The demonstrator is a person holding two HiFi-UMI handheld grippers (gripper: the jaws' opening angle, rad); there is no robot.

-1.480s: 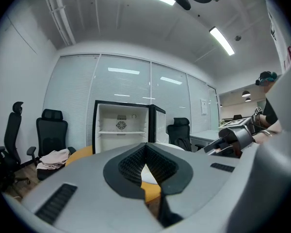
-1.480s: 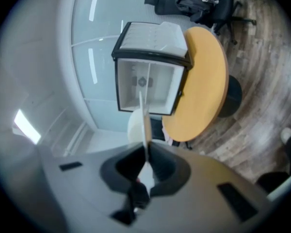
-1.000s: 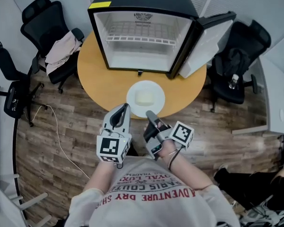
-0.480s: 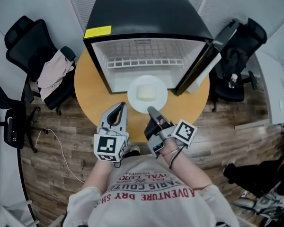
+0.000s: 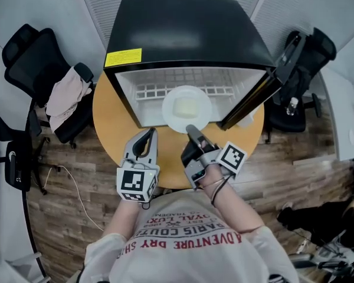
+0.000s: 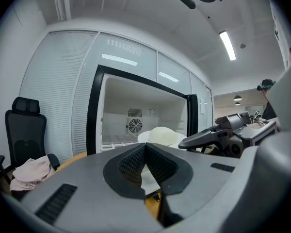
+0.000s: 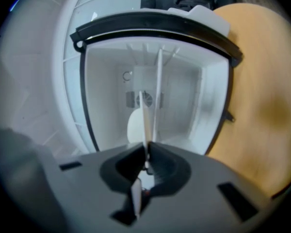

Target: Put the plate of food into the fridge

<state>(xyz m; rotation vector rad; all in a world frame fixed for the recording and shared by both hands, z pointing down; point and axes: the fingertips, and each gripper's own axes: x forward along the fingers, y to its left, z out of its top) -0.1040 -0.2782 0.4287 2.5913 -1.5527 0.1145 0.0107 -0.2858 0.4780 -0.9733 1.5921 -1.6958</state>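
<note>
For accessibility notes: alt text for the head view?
The right gripper holds a white plate with a pale block of food by its rim, at the mouth of an open mini fridge on a round wooden table. The left gripper is beside it, empty.

Pale T-shirt [image 5: 183,249] with red lettering. Grey left hand-held gripper [image 5: 148,134] and right hand-held gripper [image 5: 192,130], each bearing a black-and-white marker cube [image 5: 135,184]; black cable [image 5: 219,188] at the right.
</note>
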